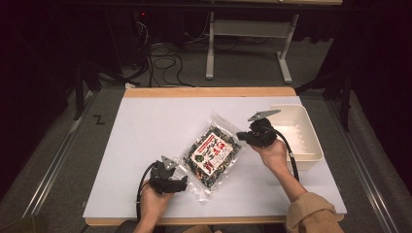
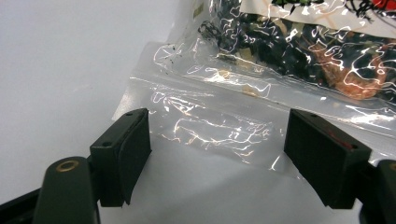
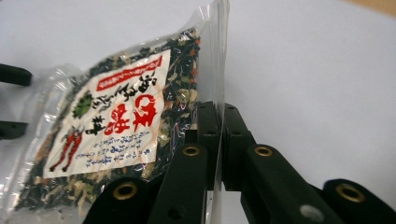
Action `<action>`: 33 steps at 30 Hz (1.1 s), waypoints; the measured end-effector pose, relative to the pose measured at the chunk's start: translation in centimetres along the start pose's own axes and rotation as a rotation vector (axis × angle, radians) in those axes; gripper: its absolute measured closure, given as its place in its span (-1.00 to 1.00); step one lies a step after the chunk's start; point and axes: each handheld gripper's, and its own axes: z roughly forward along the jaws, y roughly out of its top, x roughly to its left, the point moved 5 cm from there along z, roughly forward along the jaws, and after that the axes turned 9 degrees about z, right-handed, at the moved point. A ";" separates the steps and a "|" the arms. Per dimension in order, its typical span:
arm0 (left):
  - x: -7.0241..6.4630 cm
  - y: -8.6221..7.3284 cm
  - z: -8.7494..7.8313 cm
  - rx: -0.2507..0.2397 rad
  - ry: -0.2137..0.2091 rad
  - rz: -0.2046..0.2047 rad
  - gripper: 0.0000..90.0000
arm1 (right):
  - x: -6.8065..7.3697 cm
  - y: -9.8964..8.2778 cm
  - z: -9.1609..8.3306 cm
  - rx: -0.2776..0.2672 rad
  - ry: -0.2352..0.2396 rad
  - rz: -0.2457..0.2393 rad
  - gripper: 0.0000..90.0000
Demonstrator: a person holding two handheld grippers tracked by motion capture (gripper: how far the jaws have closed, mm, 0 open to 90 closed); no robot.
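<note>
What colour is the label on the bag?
White label with red and black print, clearest in the right gripper view.

Clear food bag (image 1: 212, 151) (dark dried bits, red-lettered label) lies on white table (image 1: 145, 145).

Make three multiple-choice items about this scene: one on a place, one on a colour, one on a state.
1. Where does the bin stand?
A. at the table's right edge
B. at its left edge
C. on the floor

2. What colour is the bag's label?
A. blue with yellow print
B. white with red and black print
C. plain green

3. How is the right claw?
A. wide open above the bag
B. shut on nothing
C. shut on the bag's clear edge

Answers: 1 A, the high view shows it by the right hand; 2 B, the right gripper view shows it; 3 C, the film sits between the closed jaws.
</note>
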 end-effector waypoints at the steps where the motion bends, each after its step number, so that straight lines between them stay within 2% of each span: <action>1: 0.0 0.0 0.0 0.000 0.000 0.000 -0.49 | 0.0 0.0 0.0 0.000 0.000 0.000 0.99; 3: -0.1 0.0 0.0 -0.001 -0.008 0.003 -0.50 | 0.6 1.1 -1.1 -0.025 -0.001 -0.033 0.99; 6: -0.1 0.0 0.0 0.004 -0.008 0.006 -0.50 | 0.7 1.7 -1.8 -0.042 0.014 -0.019 0.99; 8: -0.4 0.1 -0.2 -0.003 -0.015 0.016 -0.50 | 0.7 2.8 -3.0 -0.049 -0.016 -0.025 0.99; 9: -0.4 0.1 -0.2 -0.003 -0.015 0.016 -0.50 | 0.7 2.8 -3.0 -0.049 -0.016 -0.025 0.99; 10: -0.6 0.3 -0.4 -0.016 -0.019 0.027 -0.50 | 0.7 3.4 -4.0 -0.052 -0.039 -0.044 0.99; 14: -0.6 0.1 -0.3 -0.010 -0.021 0.026 -0.50 | 0.9 3.9 -5.1 -0.067 -0.038 -0.036 0.99; 16: -0.6 0.1 -0.2 -0.006 -0.022 0.025 -0.50 | 1.0 4.4 -5.9 -0.084 -0.035 -0.050 0.99; 21: -0.7 0.3 -0.2 -0.009 -0.021 0.030 -0.49 | 1.2 5.1 -7.1 -0.081 -0.043 -0.075 0.99; 25: -0.9 0.2 -0.2 -0.007 -0.027 0.039 -0.49 | 1.4 5.7 -8.4 -0.093 -0.032 -0.071 0.99; 29: -1.1 0.3 -0.3 -0.006 -0.027 0.048 -0.49 | 1.6 6.1 -9.2 -0.092 -0.040 -0.080 0.99; 33: -1.2 0.4 -0.5 -0.022 -0.023 0.055 -0.48 | 1.8 6.4 -10.0 -0.096 -0.036 -0.078 0.99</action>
